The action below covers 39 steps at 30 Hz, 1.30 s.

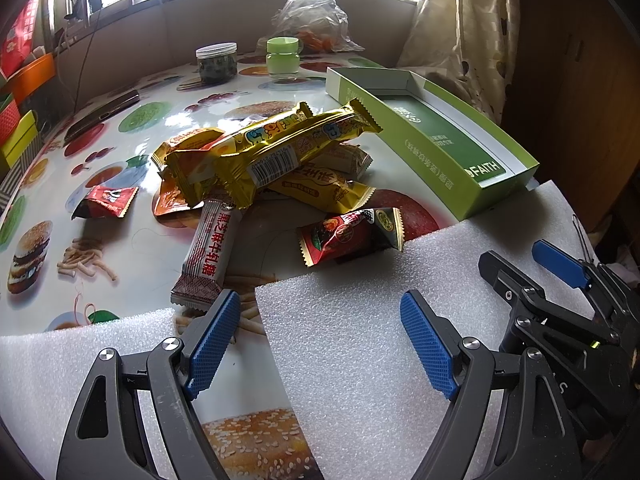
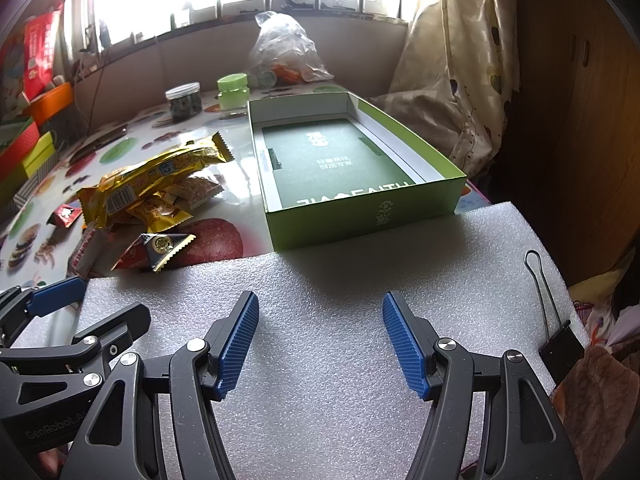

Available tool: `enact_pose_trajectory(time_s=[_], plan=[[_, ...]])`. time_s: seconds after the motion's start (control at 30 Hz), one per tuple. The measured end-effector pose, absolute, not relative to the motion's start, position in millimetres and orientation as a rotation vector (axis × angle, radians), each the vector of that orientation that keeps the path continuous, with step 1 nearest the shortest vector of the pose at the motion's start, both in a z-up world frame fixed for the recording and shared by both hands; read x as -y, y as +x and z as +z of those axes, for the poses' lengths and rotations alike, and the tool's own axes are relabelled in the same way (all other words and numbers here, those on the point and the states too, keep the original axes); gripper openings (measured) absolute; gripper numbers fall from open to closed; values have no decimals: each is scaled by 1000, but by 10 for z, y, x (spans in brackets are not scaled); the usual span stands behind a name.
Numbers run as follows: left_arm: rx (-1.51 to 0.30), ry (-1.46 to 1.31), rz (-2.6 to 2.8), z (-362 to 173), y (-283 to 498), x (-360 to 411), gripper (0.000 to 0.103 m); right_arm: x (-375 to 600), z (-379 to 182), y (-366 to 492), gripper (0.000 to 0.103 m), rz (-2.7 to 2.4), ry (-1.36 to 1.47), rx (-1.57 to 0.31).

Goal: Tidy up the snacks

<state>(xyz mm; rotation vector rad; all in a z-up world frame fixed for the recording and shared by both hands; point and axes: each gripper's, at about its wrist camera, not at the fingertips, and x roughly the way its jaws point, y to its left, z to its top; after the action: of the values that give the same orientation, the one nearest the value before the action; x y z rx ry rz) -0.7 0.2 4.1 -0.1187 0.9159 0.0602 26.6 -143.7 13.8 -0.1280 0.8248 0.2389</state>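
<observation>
A pile of wrapped snacks lies mid-table: long yellow packets (image 1: 272,148) (image 2: 160,176) on top, a white bar with red lettering (image 1: 208,252), a red triangular packet (image 1: 352,236) (image 2: 154,250) and a small red packet (image 1: 106,202) apart at the left. An open green box (image 1: 436,148) (image 2: 352,172) lies to the right, with only a dark green insert inside. My left gripper (image 1: 320,320) is open and empty above the white foam, just short of the pile. My right gripper (image 2: 320,320) is open and empty over the foam, in front of the box.
White foam sheets (image 2: 340,360) cover the table's near edge. A black binder clip (image 2: 560,352) sits at the foam's right edge. A dark-filled jar (image 1: 216,62), a green-lidded jar (image 1: 282,58), a plastic bag (image 1: 310,16) and a phone (image 1: 104,114) lie at the back. Coloured boxes (image 1: 20,120) stand at left.
</observation>
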Motion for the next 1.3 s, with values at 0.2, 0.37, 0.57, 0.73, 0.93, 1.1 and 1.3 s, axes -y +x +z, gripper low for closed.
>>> enact_pose_trajectory(time_s=[0.2,0.37,0.57,0.73,0.93,1.1,1.3], plan=[[-917,-117,57,35,-11,4,82,1448,159,283,64,239,-127,-827],[-926,-117,55,34,-9,15,82,1437,163,284,64,240,-129,-828],[-930,-145,40,71,-42,-48,82,1418,236,272,64,287,-117,-820],[-893,-158,59,187,-111,-151,82,1378,374,230,64,341,-116,-770],[-874,-211,115,291,-209,-435,82,1232,482,302,64,466,-116,-771],[-881,-255,168,280,-210,-696,82,988,461,361,64,561,-132,-789],[-907,-267,191,211,-108,-867,82,717,389,457,64,634,-158,-827]])
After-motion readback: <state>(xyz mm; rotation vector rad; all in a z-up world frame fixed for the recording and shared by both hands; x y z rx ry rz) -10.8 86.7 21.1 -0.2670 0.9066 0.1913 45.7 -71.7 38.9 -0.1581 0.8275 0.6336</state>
